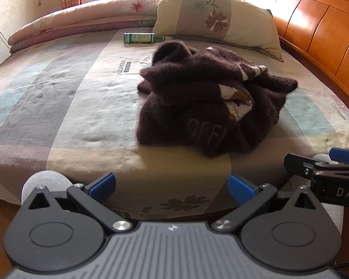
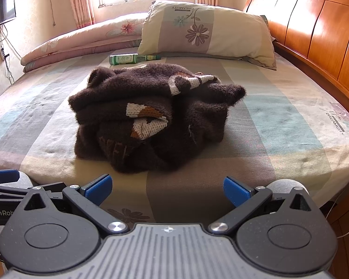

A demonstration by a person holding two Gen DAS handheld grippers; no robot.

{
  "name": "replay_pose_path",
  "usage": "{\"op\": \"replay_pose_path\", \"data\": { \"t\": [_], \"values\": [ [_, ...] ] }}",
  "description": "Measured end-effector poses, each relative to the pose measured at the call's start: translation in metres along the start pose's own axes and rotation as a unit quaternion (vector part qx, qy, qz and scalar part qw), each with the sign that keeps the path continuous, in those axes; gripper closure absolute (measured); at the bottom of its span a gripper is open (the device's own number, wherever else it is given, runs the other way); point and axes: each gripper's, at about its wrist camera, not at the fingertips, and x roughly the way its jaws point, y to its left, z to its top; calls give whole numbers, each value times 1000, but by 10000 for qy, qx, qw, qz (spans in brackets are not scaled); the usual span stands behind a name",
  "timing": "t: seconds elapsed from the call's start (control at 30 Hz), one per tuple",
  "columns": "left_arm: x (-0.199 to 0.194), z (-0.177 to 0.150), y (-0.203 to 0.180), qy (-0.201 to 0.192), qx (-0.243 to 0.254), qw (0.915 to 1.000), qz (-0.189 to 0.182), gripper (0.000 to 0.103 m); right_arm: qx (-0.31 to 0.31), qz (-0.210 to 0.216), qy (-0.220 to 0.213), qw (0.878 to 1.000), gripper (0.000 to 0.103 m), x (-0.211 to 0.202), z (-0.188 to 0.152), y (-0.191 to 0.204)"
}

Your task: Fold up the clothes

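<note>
A brown fuzzy sweater (image 2: 151,116) lies in a messy heap on the bed (image 2: 279,125), near the front edge. It has white and orange patches and some letters on it. It is bunched up, not flat.

The left hand-held gripper (image 1: 172,187) is in front of the bed edge. Its blue fingers (image 1: 103,183) are spread wide apart and hold nothing. The right hand-held gripper (image 2: 166,187) is just beside it, also in front of the bed edge. Its blue fingers (image 2: 235,189) are spread wide too, with nothing between them. Neither one touches the sweater.

Behind the sweater, a green bottle (image 2: 130,58) lies on its side. It sits next to a big pillow (image 2: 204,32) with a flower on it. A rolled-up blanket (image 2: 81,40) lies along the far side of the bed. A wooden headboard (image 2: 314,28) stands on the right.
</note>
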Motion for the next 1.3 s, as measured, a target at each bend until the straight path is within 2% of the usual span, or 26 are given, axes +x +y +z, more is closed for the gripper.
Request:
{"op": "replay_pose_path", "data": {
  "t": [0.6,1.3],
  "values": [
    [13,9,0,108,-38,9998,151,1,-165,50,83,9998,0,15,14,3],
    [41,38,3,192,-48,9995,262,1,-276,38,179,9995,0,47,43,4]
  ]
}}
